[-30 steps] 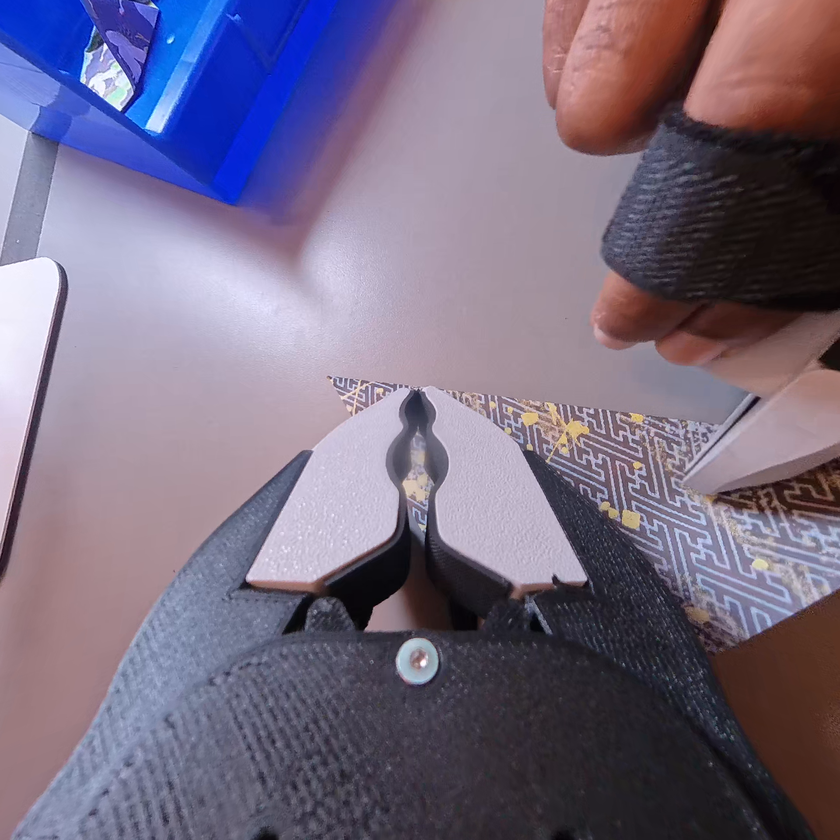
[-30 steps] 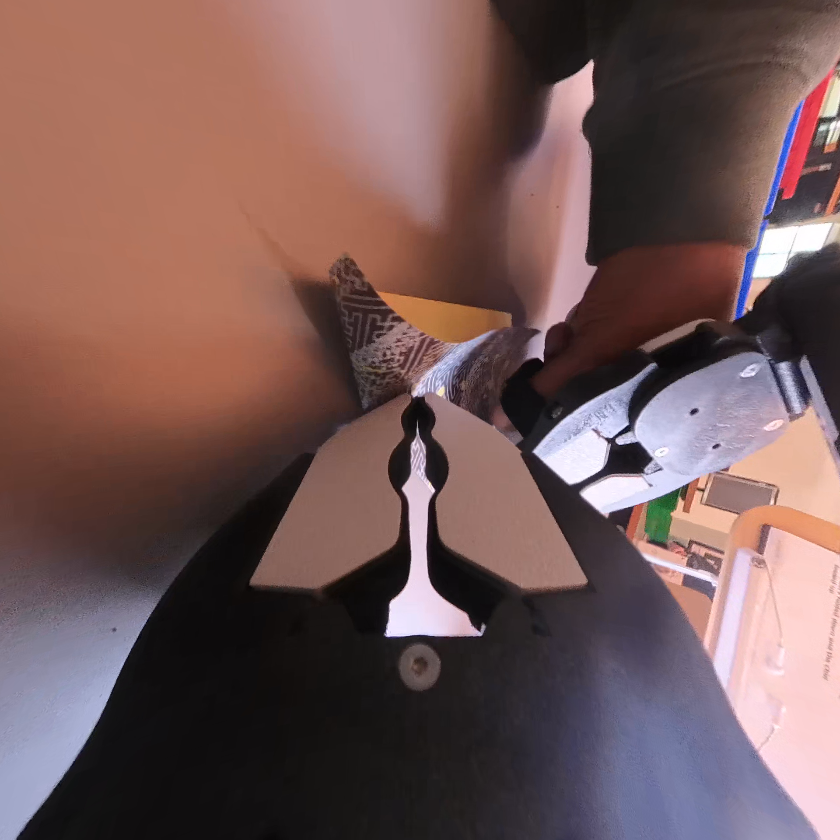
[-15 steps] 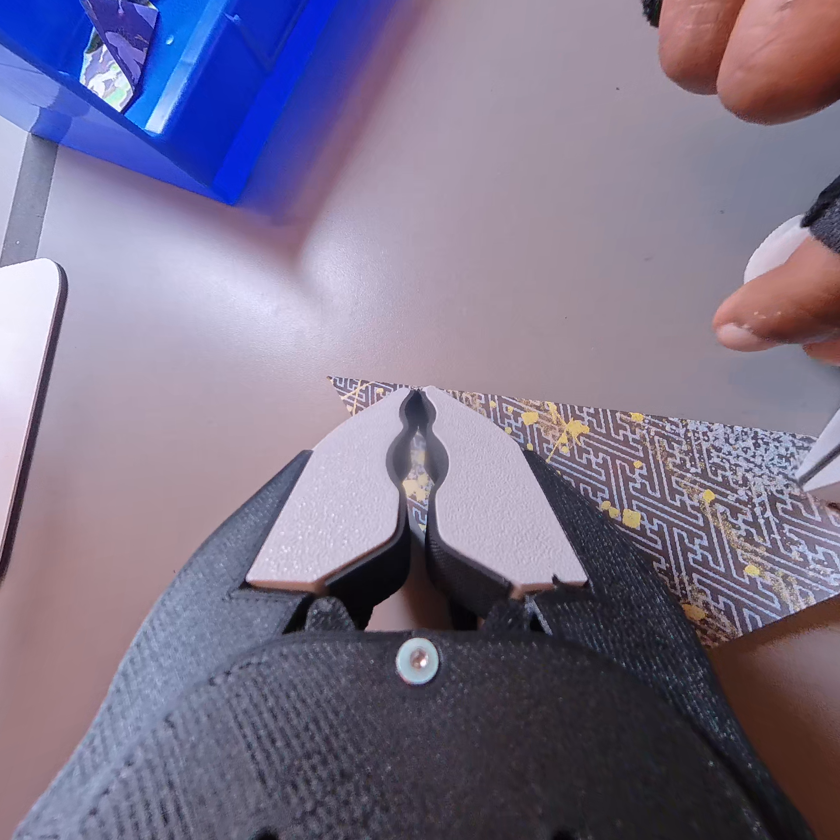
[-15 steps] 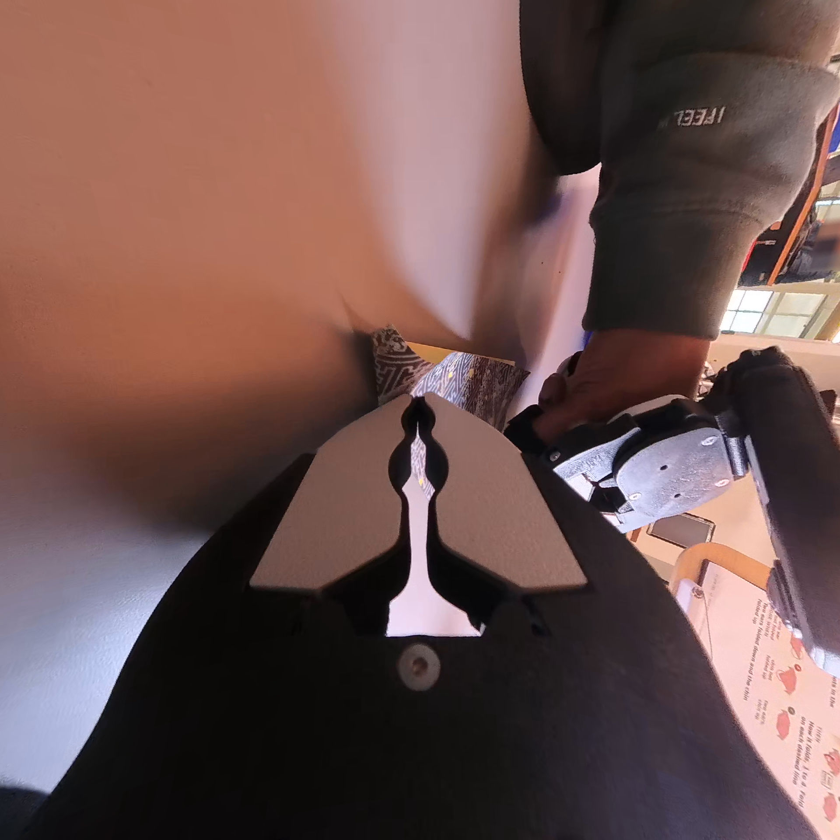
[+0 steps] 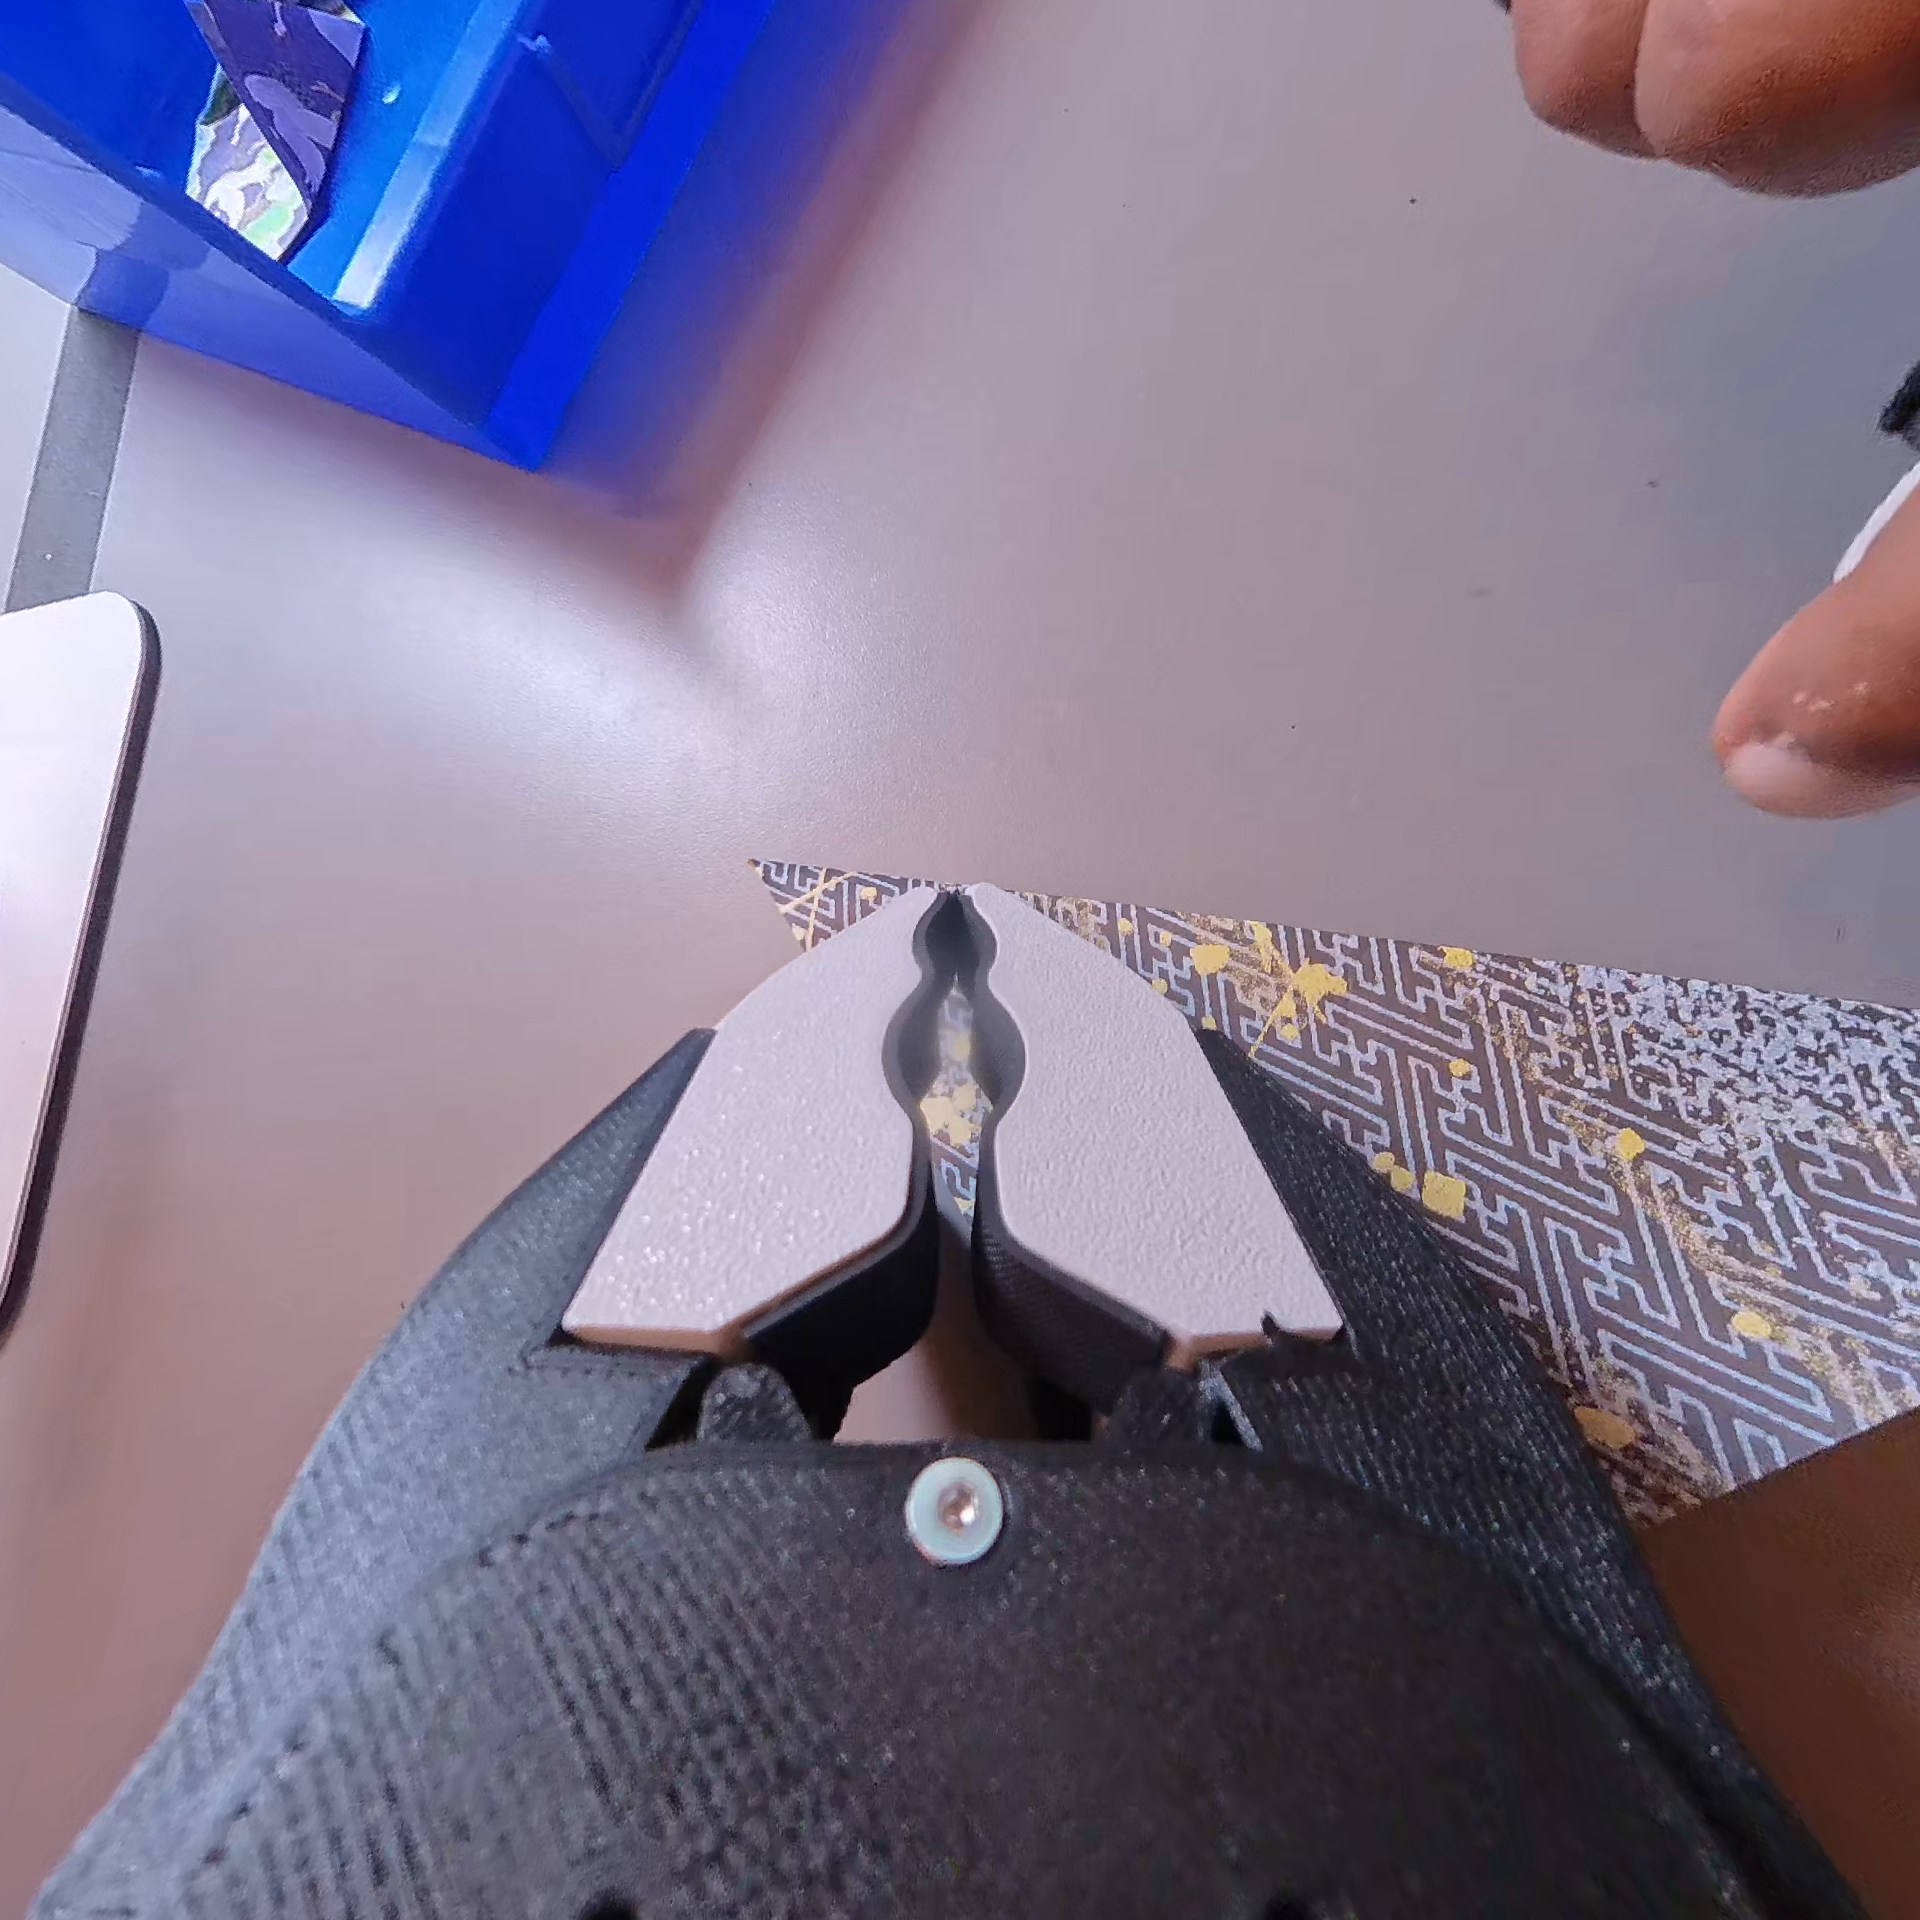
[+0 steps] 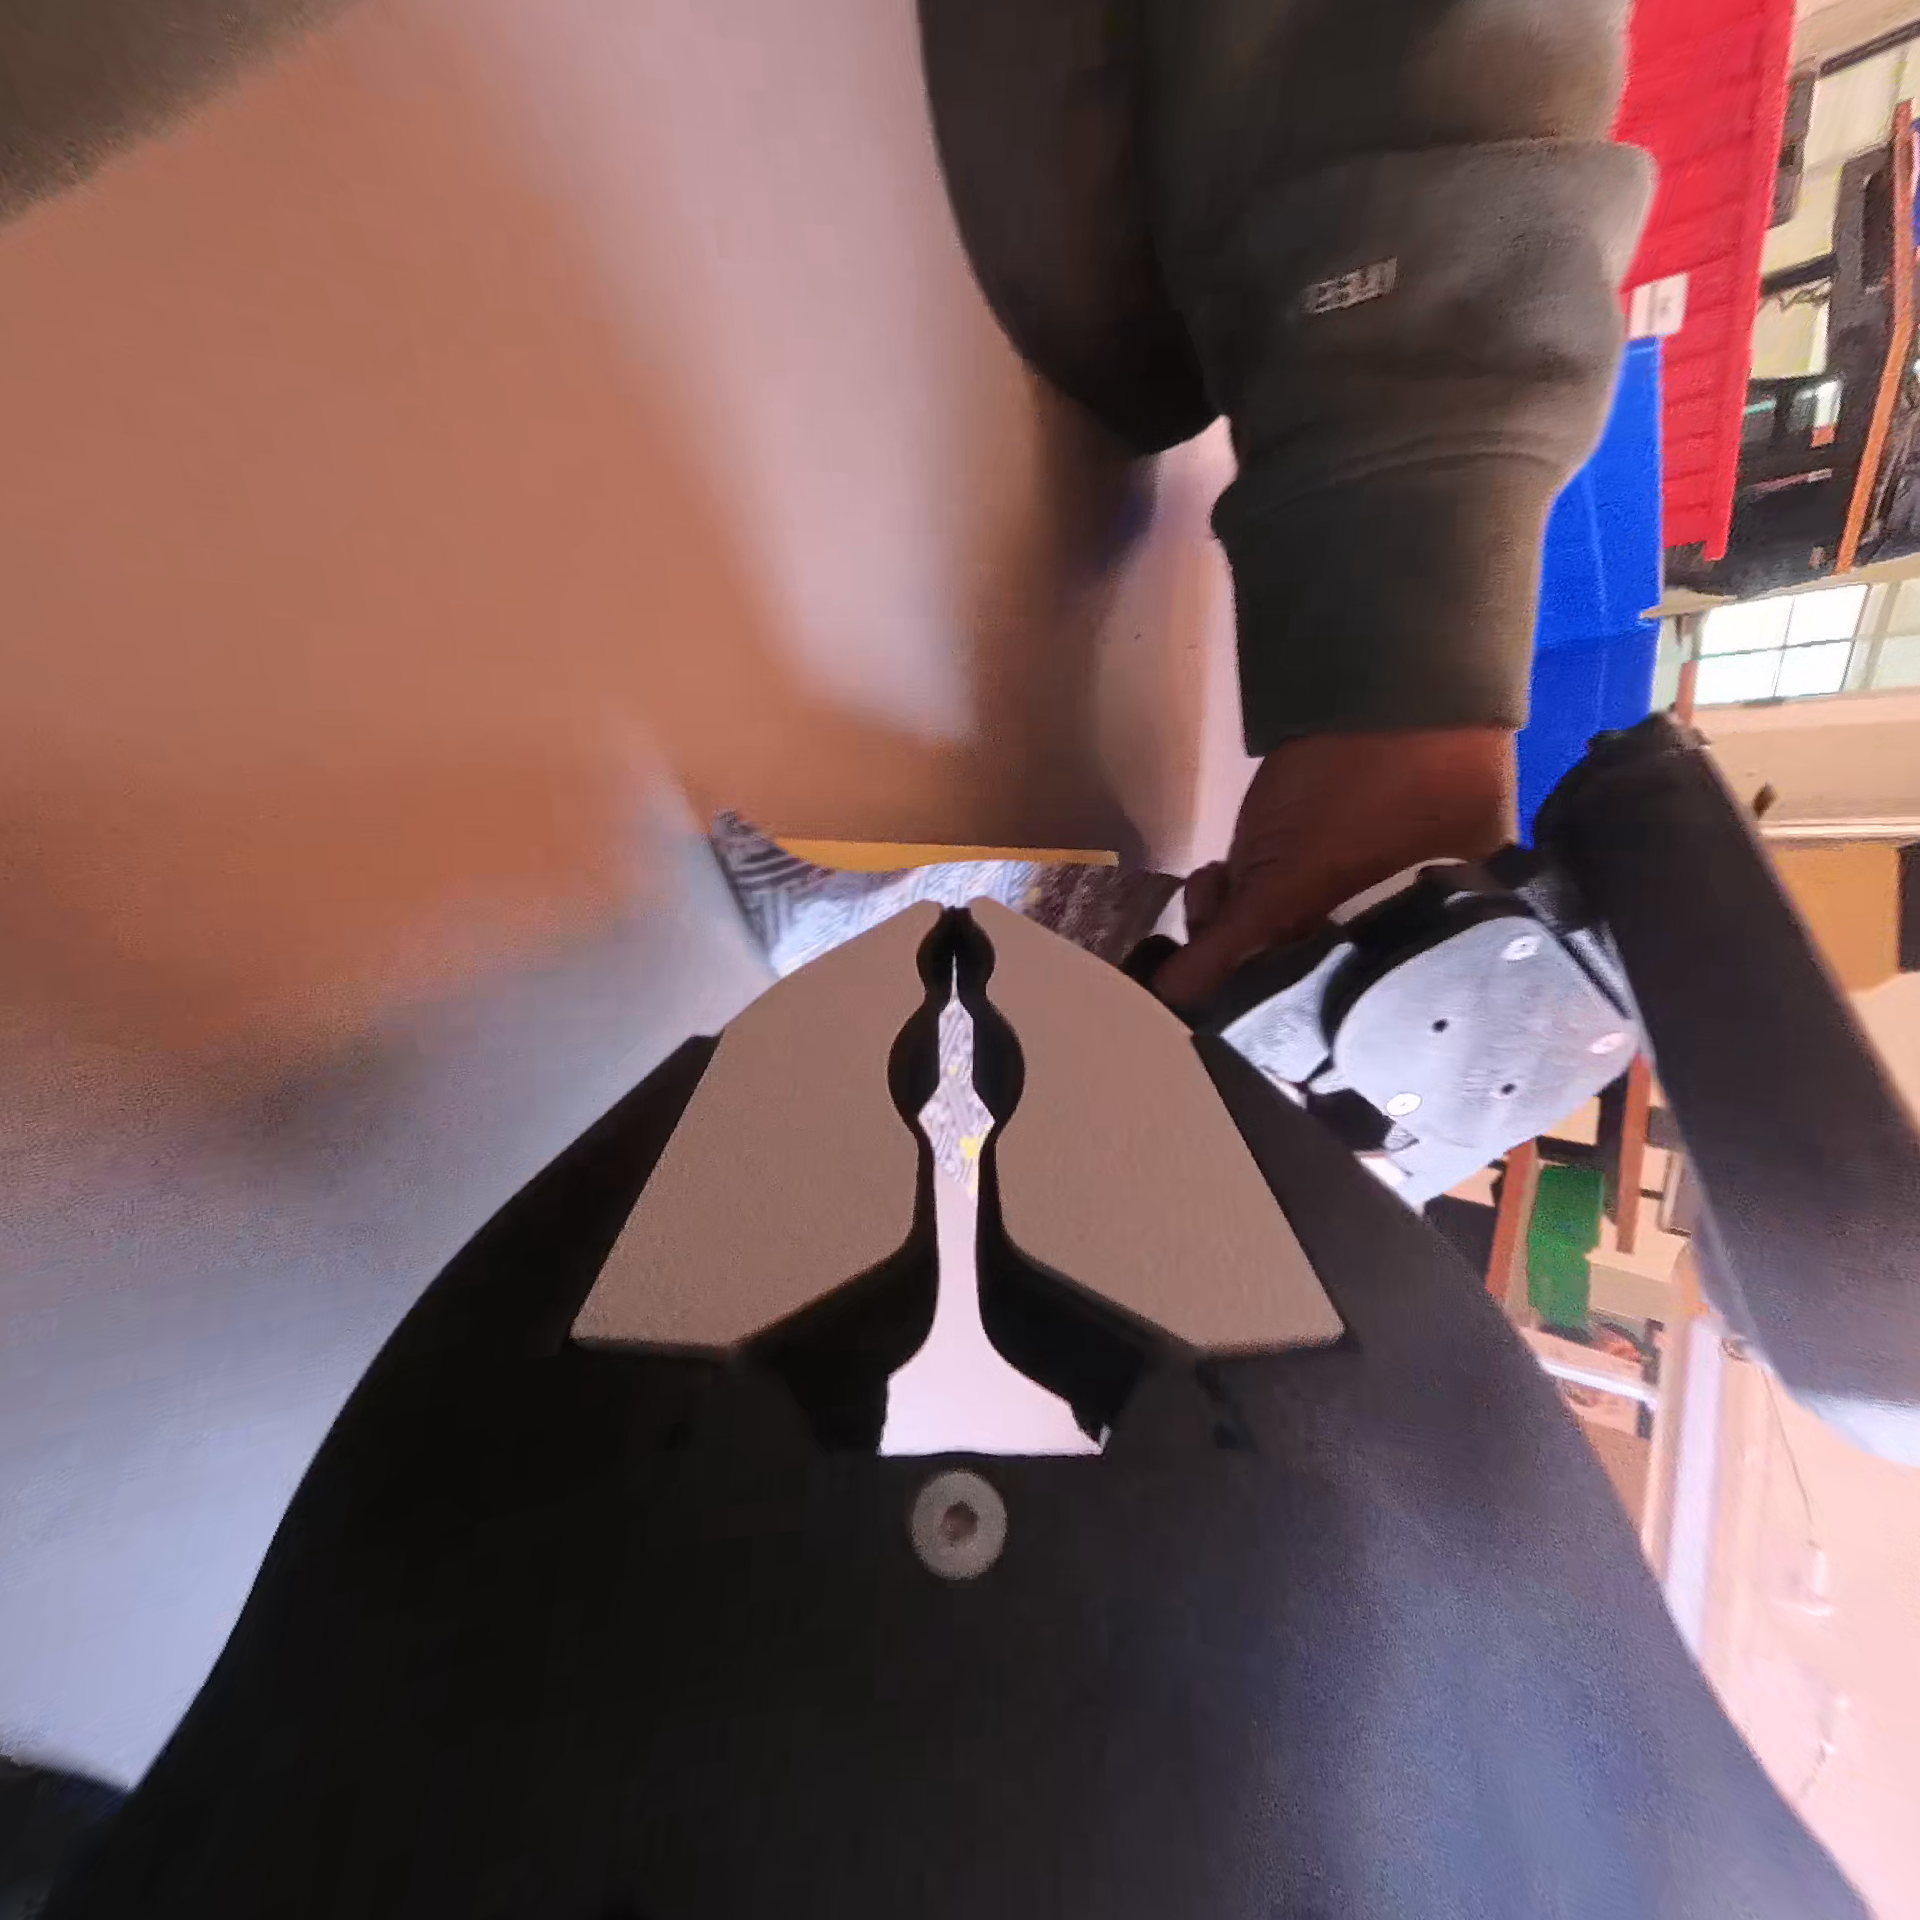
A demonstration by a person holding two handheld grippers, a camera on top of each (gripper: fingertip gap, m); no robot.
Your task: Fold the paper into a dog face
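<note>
The paper [image 5: 1455, 1143] is dark brown with a pale maze print and gold flecks. It lies flat on the grey table [image 5: 1039, 571] as a long pointed shape. My left gripper [image 5: 958, 896] is shut, its tips resting on the paper near its left corner. My right gripper [image 6: 956, 914] is shut, its tips at the near edge of the paper [image 6: 831, 904], where a yellow strip [image 6: 935, 854] shows behind. I cannot tell whether it pinches the paper. The left gripper's body [image 6: 1455, 1039] shows at the right in the right wrist view.
A blue bin [image 5: 468, 312] stands at the far left and holds a folded purple paper [image 5: 275, 135]. A pale rounded slab [image 5: 52, 935] lies at the left edge. A person's fingers [image 5: 1818, 727] hover at the upper right. A sleeve [image 6: 1403, 416] shows above the left gripper. The tips of one gripper are about 12 cm away from the tips of the other.
My right gripper's tip has slid rightward along the paper and out of the left wrist view, and the hand holding it drew away. My left gripper has stayed put.
</note>
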